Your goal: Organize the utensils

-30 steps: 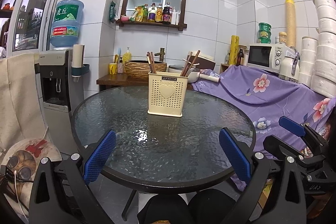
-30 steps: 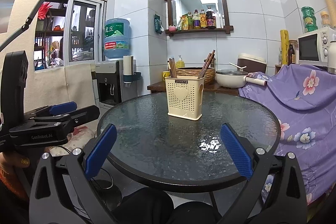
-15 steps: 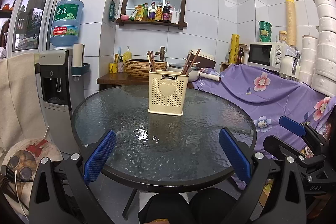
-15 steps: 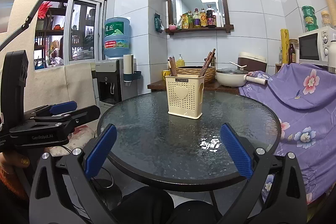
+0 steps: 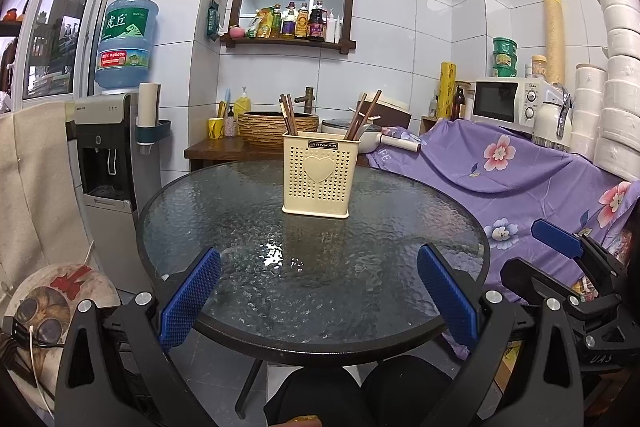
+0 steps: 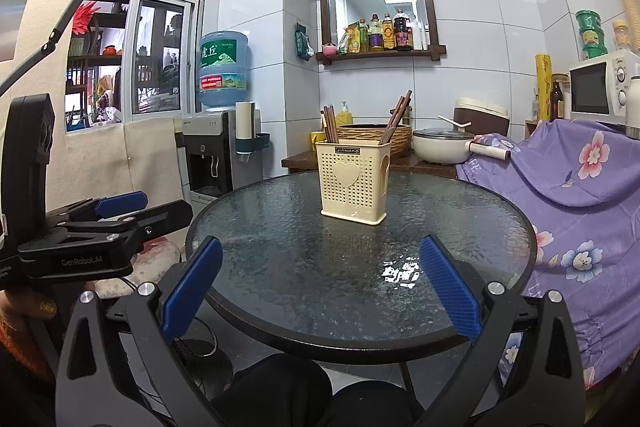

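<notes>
On glass table (image 5: 224, 211): holder (image 5: 317, 174) upright, chopsticks (image 5: 362, 115) leaning outward.

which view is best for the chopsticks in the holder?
Left wrist view: the cream holder faces it squarely, with both bunches of chopsticks spread clear above the rim. The right wrist view shows the same chopsticks from an angle, against the basket behind.

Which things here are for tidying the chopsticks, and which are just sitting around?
For the job:
- cream holder on the glass table
- left chopstick bunch
- right chopstick bunch
- left gripper, open
- right gripper, open

Just sitting around:
- water dispenser
- microwave
- white pot
- shelf bottles
- purple flowered cloth
</notes>
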`<move>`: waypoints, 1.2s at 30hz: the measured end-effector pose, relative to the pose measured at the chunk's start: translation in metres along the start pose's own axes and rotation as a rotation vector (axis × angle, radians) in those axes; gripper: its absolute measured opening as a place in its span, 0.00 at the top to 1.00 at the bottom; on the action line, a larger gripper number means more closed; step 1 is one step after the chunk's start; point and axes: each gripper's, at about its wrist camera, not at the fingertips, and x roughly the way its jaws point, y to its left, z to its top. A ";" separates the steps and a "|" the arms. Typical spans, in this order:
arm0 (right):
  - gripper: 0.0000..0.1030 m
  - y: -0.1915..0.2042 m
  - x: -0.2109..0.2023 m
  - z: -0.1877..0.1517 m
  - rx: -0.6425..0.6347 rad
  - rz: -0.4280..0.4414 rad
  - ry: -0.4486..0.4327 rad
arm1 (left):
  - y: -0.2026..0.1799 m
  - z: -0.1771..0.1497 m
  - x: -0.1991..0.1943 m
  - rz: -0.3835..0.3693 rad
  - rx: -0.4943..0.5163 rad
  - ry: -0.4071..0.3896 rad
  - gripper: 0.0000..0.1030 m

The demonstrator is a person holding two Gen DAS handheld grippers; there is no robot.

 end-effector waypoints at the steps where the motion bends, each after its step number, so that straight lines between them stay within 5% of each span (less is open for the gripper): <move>1: 0.06 0.000 0.000 -0.001 0.000 0.000 0.000 | 0.000 -0.001 0.001 0.000 0.001 0.001 0.06; 36: 0.06 -0.002 0.008 -0.010 0.010 -0.001 0.034 | 0.010 -0.004 0.007 0.022 0.015 0.036 0.06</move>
